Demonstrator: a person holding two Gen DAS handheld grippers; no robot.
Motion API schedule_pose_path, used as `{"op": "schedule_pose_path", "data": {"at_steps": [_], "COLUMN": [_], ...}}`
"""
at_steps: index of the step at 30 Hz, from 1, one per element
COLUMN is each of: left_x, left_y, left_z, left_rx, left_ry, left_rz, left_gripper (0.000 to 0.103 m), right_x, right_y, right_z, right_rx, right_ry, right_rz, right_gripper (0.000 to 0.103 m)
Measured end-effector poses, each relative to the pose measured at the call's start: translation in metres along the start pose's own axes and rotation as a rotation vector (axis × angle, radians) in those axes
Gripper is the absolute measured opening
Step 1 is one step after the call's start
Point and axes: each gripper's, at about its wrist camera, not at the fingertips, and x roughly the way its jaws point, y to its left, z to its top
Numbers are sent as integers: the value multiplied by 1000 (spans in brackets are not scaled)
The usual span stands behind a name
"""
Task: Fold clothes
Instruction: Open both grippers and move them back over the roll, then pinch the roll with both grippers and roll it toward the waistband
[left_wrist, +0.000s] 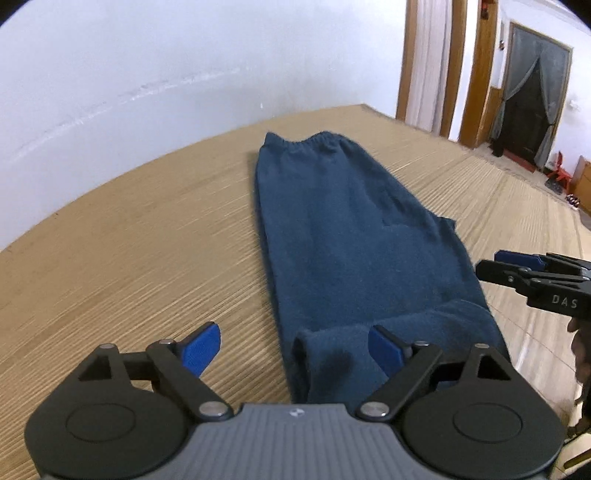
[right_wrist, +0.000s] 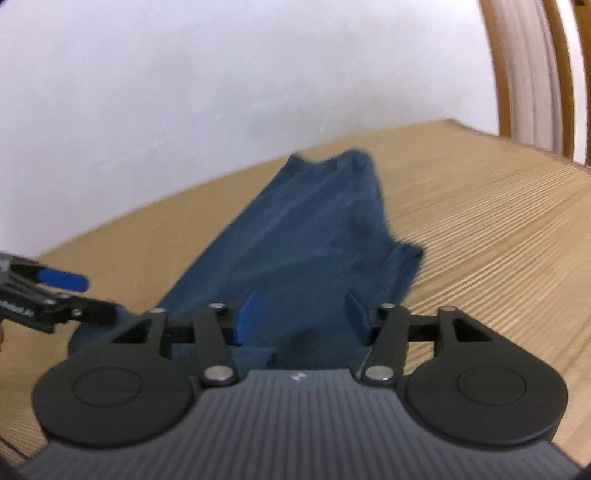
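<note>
A pair of dark blue trousers (left_wrist: 343, 229) lay lengthwise on the ribbed tan worktop (left_wrist: 140, 236), already doubled leg over leg into one long strip, with the gathered elastic waistband (left_wrist: 314, 142) at the far end near the white wall (left_wrist: 147, 74) and the leg ends nearest the cameras, where the cloth showed a rounded folded-back layer. A small corner of fabric stuck out from the strip's right edge about halfway along. The left tool (left_wrist: 293, 349) hovered over the near left end of the trousers with its jaws spread wide; one blue pad (left_wrist: 201, 349) stood over bare worktop and the other over the cloth, and neither pressed on anything. The right tool (right_wrist: 301, 314) was over the near right part of the garment, its jaws parted with cloth below and between the blue pads but not pinched by them; that view was blurred. In the left wrist view the right tool appeared from the side just beside the strip's right edge. A wood-framed doorway (left_wrist: 480, 74) stood beyond the worktop's far right.
</note>
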Motion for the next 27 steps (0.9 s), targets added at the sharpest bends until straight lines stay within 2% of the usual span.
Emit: {"op": "schedule_pose_path", "data": {"at_steps": [3, 7, 9, 12, 16, 22, 25, 27], "left_x": [-11, -1, 8, 22, 40, 54, 56, 55], "left_y": [0, -10, -14, -23, -29, -30, -34, -36], "left_z": [-16, -49, -58, -64, -62, -57, -55, -53], "left_rx": [45, 121, 110, 113, 104, 109, 148, 173], "left_ry": [17, 84, 118, 126, 112, 84, 68, 68], "left_rz": [3, 61, 28, -2, -42, -97, -145, -150], "left_gripper": [90, 90, 90, 90, 90, 90, 80, 73], "right_x": [-19, -38, -42, -37, -29, -18, -12, -9], "right_y": [-4, 2, 11, 28, 41, 43, 48, 52], "right_z": [-7, -29, -39, -53, -63, -70, -74, -74], "right_rx": [-16, 13, -19, -109, -185, -222, -269, -271], "right_ry": [55, 172, 197, 248, 235, 206, 182, 169], "right_rz": [26, 101, 123, 107, 84, 36, 17, 11], "right_gripper": [58, 58, 57, 57, 57, 58, 58, 53]}}
